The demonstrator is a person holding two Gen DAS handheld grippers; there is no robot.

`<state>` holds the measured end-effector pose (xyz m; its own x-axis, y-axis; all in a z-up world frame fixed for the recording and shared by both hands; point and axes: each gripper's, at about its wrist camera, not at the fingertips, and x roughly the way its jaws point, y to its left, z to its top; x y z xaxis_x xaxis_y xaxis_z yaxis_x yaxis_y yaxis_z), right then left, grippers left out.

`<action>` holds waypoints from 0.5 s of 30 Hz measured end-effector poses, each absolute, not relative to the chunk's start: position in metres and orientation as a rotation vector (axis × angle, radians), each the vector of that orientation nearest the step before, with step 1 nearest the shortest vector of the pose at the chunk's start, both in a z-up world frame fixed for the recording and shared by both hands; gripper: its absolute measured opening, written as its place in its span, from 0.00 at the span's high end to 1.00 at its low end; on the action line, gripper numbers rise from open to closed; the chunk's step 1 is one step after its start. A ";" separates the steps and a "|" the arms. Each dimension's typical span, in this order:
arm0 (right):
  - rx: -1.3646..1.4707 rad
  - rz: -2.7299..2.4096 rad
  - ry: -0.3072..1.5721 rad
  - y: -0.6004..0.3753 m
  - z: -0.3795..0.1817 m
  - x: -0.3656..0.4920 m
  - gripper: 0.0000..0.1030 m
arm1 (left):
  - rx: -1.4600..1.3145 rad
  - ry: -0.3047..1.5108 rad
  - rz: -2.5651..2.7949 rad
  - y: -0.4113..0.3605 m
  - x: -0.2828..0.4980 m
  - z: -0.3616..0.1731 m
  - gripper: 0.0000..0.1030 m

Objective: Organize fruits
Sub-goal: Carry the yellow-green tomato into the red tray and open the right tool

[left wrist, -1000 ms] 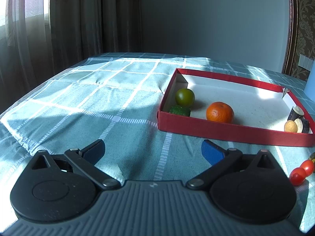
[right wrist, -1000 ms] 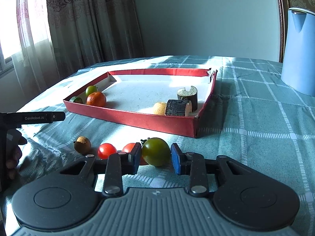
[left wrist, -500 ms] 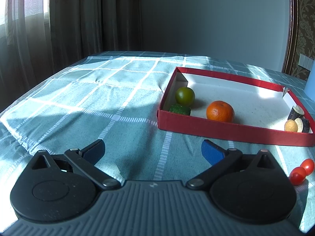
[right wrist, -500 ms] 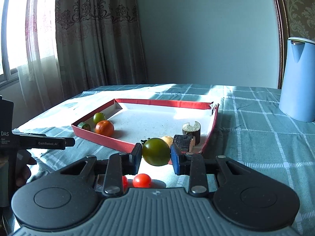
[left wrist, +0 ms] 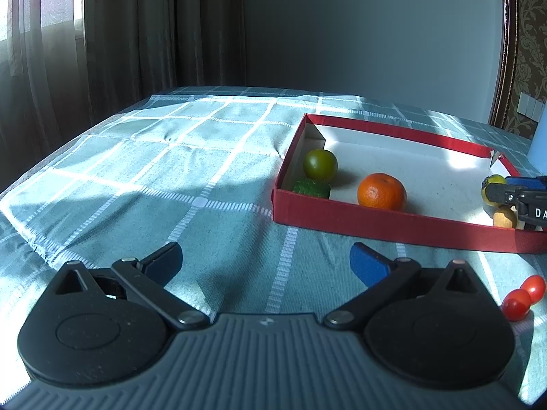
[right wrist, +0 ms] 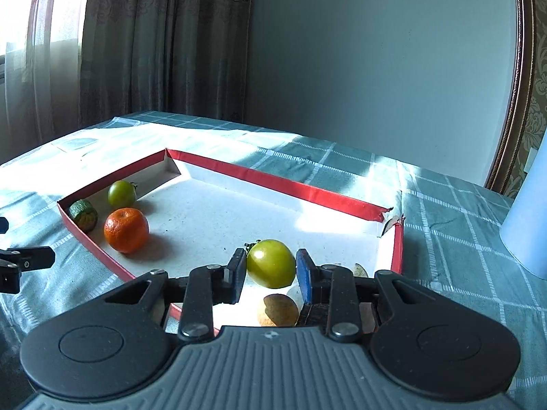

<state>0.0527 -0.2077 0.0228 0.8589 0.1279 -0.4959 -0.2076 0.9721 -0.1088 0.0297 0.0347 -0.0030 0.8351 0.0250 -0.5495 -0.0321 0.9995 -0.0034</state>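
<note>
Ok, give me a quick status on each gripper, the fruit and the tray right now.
right gripper: shut on the green tomato, held above the tray floor.
left gripper: open, empty, over the tablecloth.
red tray: open-topped, one far corner torn.
orange: resting in the tray.
second green tomato: resting in the tray.
two red tomatoes: outside the tray, on the cloth.

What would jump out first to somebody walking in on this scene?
Probably the green tomato clamped in the right tongs, held above the near right corner of the shallow red tray on the checked tablecloth. Next, the bright orange sitting in the tray's left end beside two green fruits. The left tongs stand wide open and empty over the cloth.
</note>
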 end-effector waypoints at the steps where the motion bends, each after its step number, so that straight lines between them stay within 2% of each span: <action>1: -0.174 0.166 0.519 -0.207 0.019 0.056 0.70 | -0.013 0.583 0.029 0.035 0.030 -0.003 0.00; 6: -0.188 0.151 0.558 -0.208 0.008 0.064 0.67 | -0.013 0.583 0.028 0.035 0.030 -0.003 0.00; 11: -0.182 0.137 0.577 -0.209 0.007 0.064 0.48 | -0.014 0.585 0.031 0.034 0.030 -0.003 0.00; 15: -0.157 0.143 0.553 -0.213 0.010 0.060 0.48 | -0.015 0.587 0.030 0.034 0.030 -0.003 0.00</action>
<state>0.0597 -0.2129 0.0099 0.8414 0.0921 -0.5324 -0.1767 0.9781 -0.1100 0.0301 0.0344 -0.0027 0.8324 0.0245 -0.5537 -0.0328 0.9994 -0.0051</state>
